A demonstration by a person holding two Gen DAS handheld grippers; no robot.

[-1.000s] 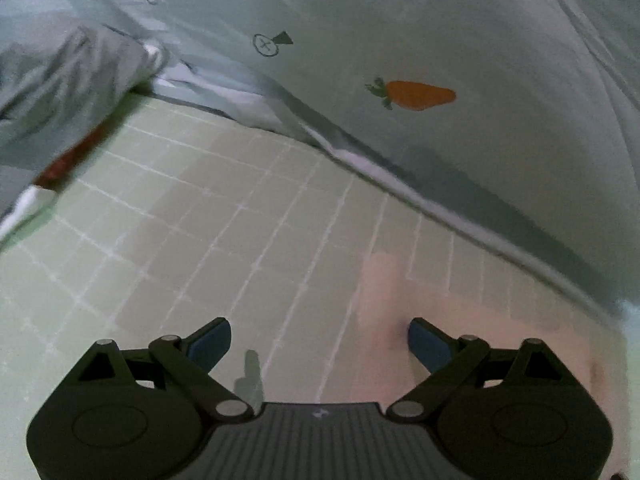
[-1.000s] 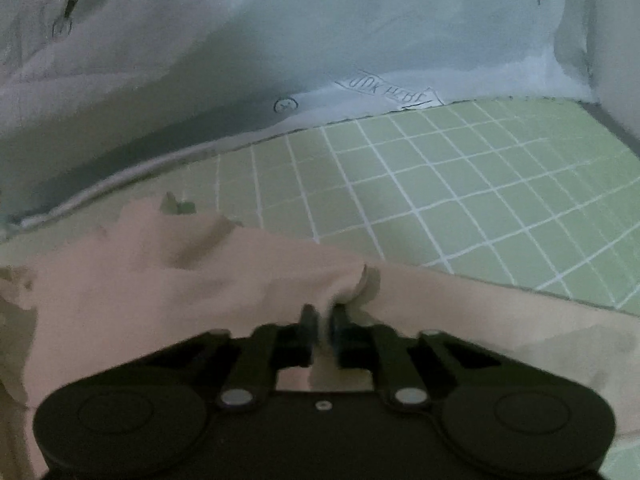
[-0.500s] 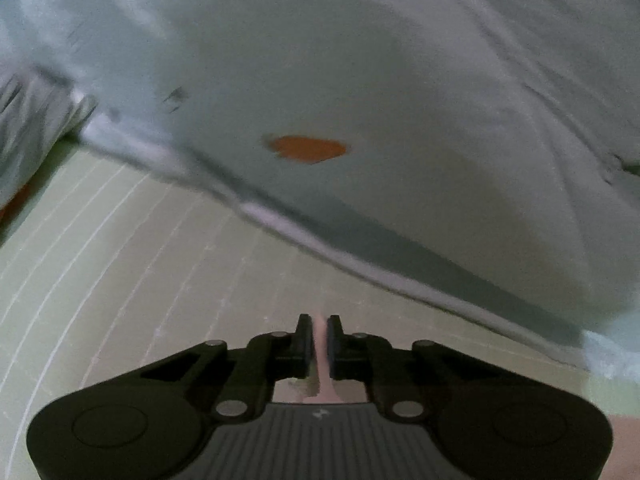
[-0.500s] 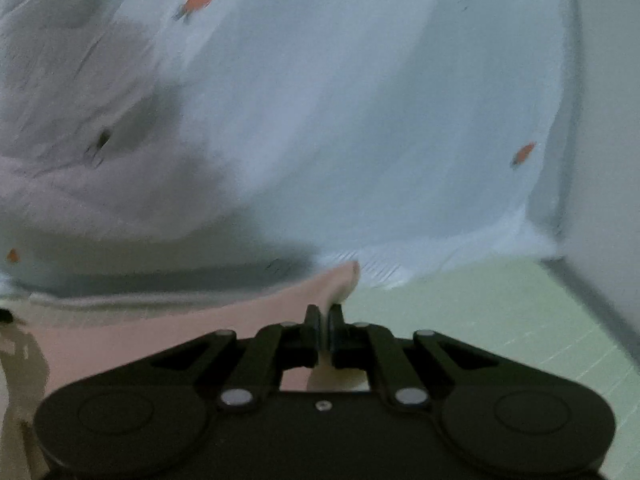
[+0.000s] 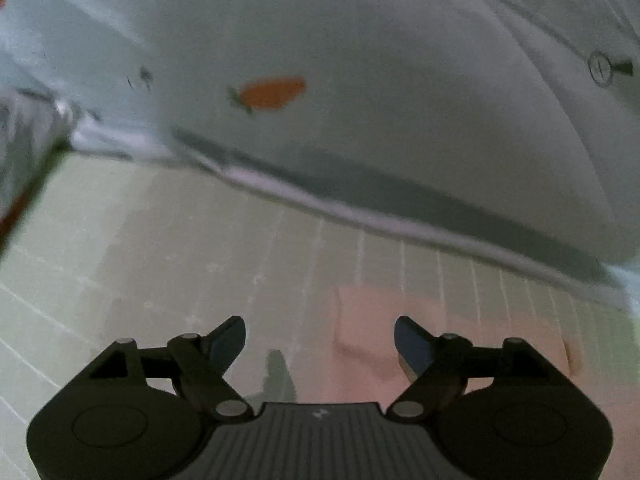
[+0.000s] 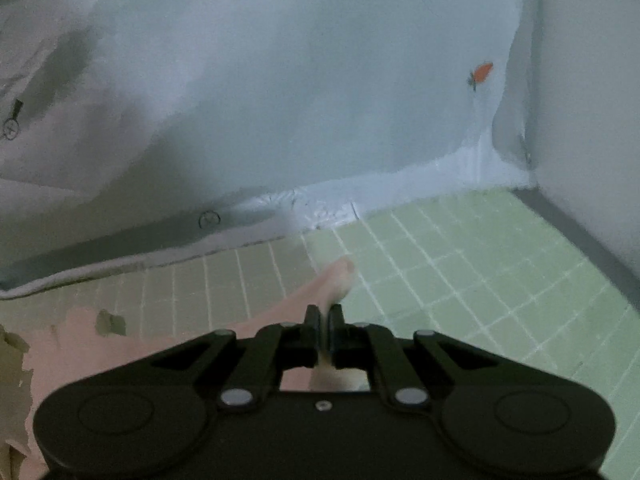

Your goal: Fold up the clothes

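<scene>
Since half a second ago the left gripper [image 5: 320,338] has let go and spread its fingers wide over the green gridded mat [image 5: 160,248], with the pink garment [image 5: 372,320] lying just beside its right finger. Farther right, the right gripper [image 6: 325,320] stays pinched on a fold of the pink garment [image 6: 328,284], near the mat's edge below the carrot-print sheet [image 6: 320,80].

Soft matt pink cloth [image 6: 160,356]; smooth gridded green mat [image 6: 480,280]; matt black plastic tool [image 6: 325,322].
</scene>
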